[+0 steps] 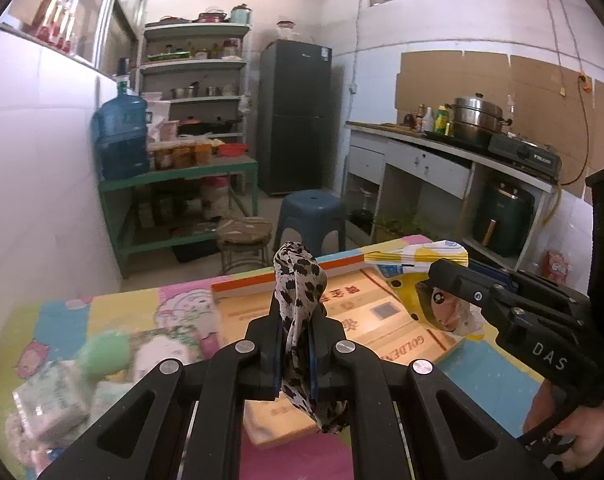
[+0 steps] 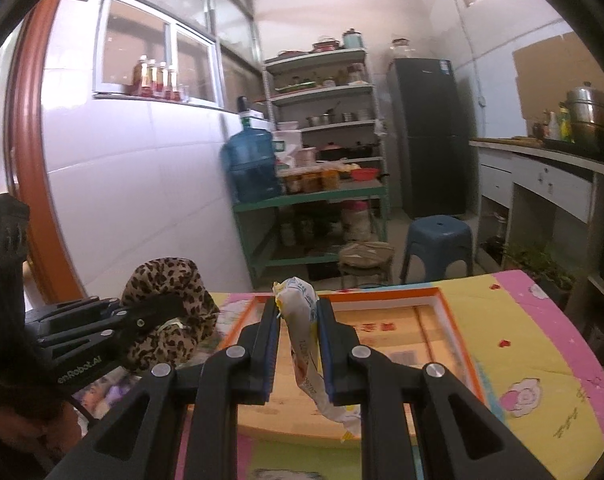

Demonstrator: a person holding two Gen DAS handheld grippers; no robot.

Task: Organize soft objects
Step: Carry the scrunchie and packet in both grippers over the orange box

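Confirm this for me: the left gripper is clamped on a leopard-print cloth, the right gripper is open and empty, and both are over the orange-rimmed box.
Not quite. The right gripper is not open and empty: the right wrist view shows it shut on a white-and-yellow packet. The rest holds: the left gripper clamps the leopard-print cloth, both over the orange-rimmed box.

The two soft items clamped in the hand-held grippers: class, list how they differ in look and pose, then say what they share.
Look: the spotted cloth in the left hand-held gripper is fabric, white with black blotches; the packet in the right hand-held gripper is crinkly, white and yellow with print.
Pose: the cloth loops over above the jaws; the packet stands straighter.
Shared: both are pinched between shut jaws, ends dangling, above the shallow box.
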